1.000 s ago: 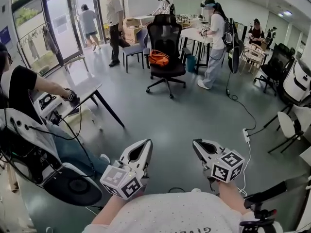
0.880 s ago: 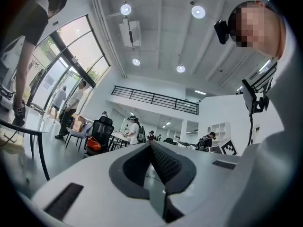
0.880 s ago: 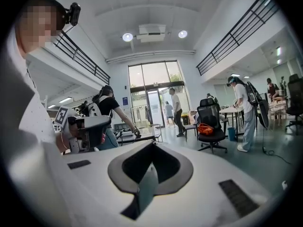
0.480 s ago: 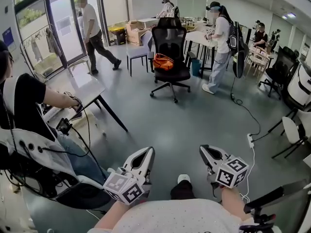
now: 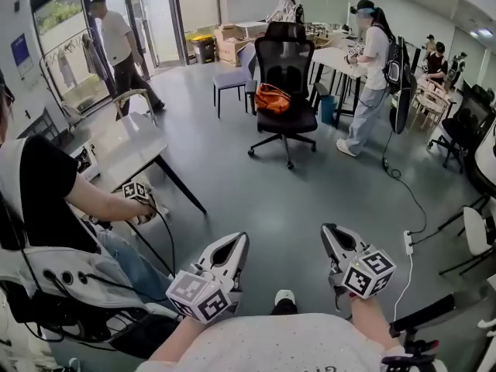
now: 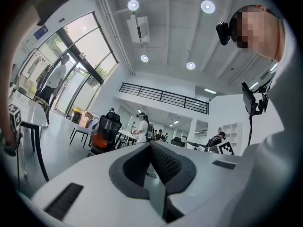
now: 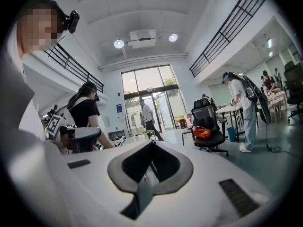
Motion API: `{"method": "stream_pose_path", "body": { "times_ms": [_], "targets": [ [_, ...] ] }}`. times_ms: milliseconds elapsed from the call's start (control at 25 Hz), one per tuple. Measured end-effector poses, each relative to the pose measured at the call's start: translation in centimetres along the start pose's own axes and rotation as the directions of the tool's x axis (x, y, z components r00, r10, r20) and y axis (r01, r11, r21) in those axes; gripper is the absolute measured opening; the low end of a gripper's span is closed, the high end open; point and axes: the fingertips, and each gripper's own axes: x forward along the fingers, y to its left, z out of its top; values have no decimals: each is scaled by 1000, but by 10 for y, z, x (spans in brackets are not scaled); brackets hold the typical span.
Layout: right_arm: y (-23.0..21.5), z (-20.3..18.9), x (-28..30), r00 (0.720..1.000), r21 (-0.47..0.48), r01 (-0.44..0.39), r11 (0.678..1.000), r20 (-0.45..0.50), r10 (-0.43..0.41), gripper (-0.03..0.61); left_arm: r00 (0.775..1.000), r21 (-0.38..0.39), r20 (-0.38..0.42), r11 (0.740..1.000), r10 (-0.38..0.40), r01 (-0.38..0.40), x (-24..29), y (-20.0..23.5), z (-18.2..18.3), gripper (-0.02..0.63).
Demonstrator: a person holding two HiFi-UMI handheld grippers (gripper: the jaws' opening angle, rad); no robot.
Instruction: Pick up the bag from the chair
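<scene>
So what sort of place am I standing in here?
Probably an open-plan office or lab workspace. A black office chair with an orange bag on its seat stands on the open floor, a person sits at a white table, and tall glass doors lead outside.

You are looking at an orange bag (image 5: 273, 98) glowing against a black office chair (image 5: 286, 55), with a dull grey floor (image 5: 256, 192) spreading under both. You are holding a white left gripper (image 5: 237, 243) and a white right gripper (image 5: 328, 231), both showing dark grey padding, each carrying a cube (image 5: 200, 294) patterned in black-and-white square markers. A table (image 5: 128, 142) is showing a white top over black legs.
</scene>
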Motion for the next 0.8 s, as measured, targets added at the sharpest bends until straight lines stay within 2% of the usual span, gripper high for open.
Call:
{"method": "stream_pose_path", "body": {
  "times_ms": [120, 280, 440, 600, 800],
  "targets": [
    [-39, 15, 26, 999, -14, -29, 1000, -21, 28, -2, 1000, 14, 11, 999, 28, -28, 44, 14, 6, 2],
    [-84, 40, 65, 995, -43, -89, 995, -38, 88, -2, 996, 19, 63, 997, 71, -72, 100, 37, 28, 2],
    [-130, 60, 99, 996, -55, -84, 995, -31, 82, -2, 994, 22, 82, 997, 74, -76, 150, 54, 40, 2],
    [-166, 63, 115, 996, -53, -73, 996, -48, 70, -2, 996, 37, 65, 997, 64, -67, 187, 62, 34, 2],
    [-196, 61, 126, 994, -29, -76, 997, -75, 74, -2, 995, 14, 44, 996, 89, -89, 220, 75, 26, 2]
  ]
}}
